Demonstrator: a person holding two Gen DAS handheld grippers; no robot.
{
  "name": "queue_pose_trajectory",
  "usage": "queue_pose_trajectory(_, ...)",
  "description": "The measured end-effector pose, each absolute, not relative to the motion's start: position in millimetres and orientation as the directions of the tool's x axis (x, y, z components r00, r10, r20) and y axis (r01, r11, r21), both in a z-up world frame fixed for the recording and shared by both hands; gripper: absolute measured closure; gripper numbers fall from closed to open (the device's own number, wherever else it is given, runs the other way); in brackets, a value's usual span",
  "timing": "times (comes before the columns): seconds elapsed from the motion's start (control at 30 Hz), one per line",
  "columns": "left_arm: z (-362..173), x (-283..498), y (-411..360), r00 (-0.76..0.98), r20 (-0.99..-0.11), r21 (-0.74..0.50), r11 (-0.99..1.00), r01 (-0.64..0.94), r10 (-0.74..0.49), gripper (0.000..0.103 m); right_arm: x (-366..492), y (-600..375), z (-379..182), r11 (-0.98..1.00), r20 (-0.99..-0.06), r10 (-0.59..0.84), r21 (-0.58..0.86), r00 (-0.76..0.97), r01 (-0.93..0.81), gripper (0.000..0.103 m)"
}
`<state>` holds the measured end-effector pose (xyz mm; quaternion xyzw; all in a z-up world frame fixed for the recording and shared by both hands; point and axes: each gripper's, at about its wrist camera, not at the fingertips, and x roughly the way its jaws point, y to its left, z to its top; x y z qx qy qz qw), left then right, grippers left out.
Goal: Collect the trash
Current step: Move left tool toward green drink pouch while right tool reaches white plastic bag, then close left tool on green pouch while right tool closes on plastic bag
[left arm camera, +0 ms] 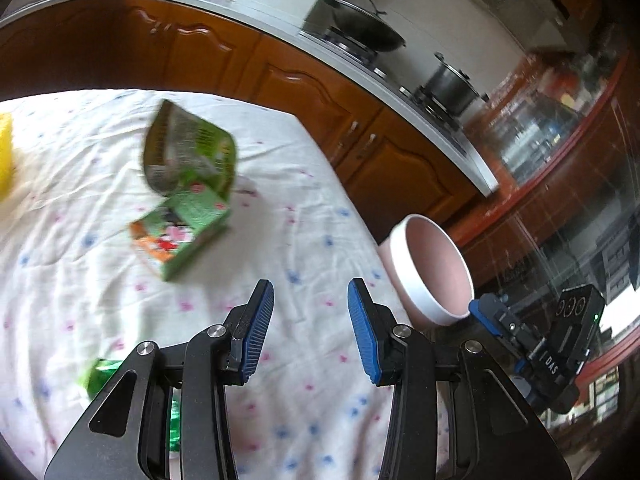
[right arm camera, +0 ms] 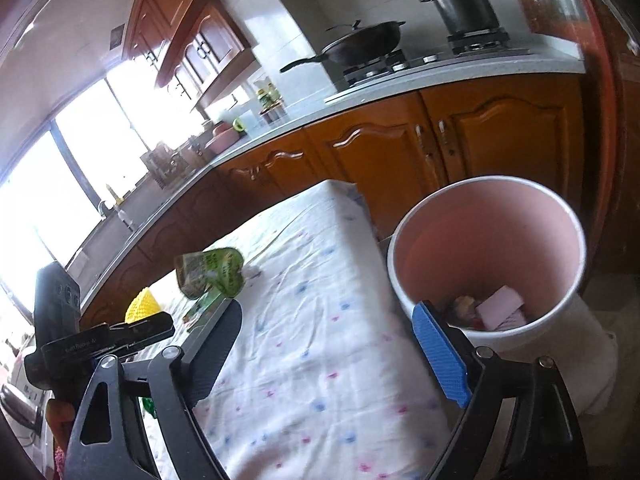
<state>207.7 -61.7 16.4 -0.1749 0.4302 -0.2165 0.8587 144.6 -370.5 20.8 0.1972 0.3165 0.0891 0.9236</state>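
Note:
A green snack bag [left arm camera: 188,152] stands crumpled on the white flowered tablecloth [left arm camera: 300,240], with a green and orange carton [left arm camera: 180,236] lying in front of it. A small green wrapper [left arm camera: 100,376] lies by my left gripper's left arm. My left gripper [left arm camera: 310,300] is open and empty above the cloth, short of the carton. The pink bin [right arm camera: 492,240] with a white rim stands off the table's right edge, holding a pink piece [right arm camera: 502,306] and other scraps. My right gripper [right arm camera: 324,320] is open and empty, its right finger over the bin's rim. The bag [right arm camera: 212,272] also shows there.
A yellow object [right arm camera: 142,306] sits at the table's far left, also at the left edge of the left wrist view [left arm camera: 5,156]. Wooden kitchen cabinets [right arm camera: 400,148] with a stove, a wok [right arm camera: 360,44] and a pot [right arm camera: 466,8] run behind the table. The bin shows in the left wrist view [left arm camera: 428,272].

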Motion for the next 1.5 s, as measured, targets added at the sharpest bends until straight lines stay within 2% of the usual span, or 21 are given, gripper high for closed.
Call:
queue_pose_trajectory(0.43, 19, 222, 1, 0.590, -0.668, -0.454, 0.877, 0.159, -0.453, 0.060, 161, -314, 7, 0.901, -0.576, 0.364, 0.418, 0.732, -0.119, 0.014)
queue_pose_trajectory(1.1, 0, 333, -3, 0.578, -0.744, -0.315, 0.939, 0.139, -0.335, 0.062, 191, -295, 0, 0.895, -0.595, 0.391, 0.425, 0.702, -0.137, 0.014)
queue_pose_trajectory(1.13, -1, 335, -4, 0.579, -0.744, -0.310, 0.940, 0.141, -0.332, 0.063, 194, -293, 0, 0.895, -0.597, 0.393, 0.424, 0.700, -0.140, 0.014)
queue_pose_trajectory(1.23, -4, 339, -7, 0.577, -0.746, -0.298, 0.941, 0.158, -0.333, 0.086, 204, -286, -2, 0.893, -0.603, 0.404, 0.424, 0.688, -0.153, 0.014)
queue_pose_trajectory(1.5, 5, 320, -7, 0.615, -0.711, -0.262, 0.940, 0.216, -0.340, 0.090, 230, -263, -7, 0.884, -0.616, 0.440, 0.424, 0.654, -0.195, 0.014)
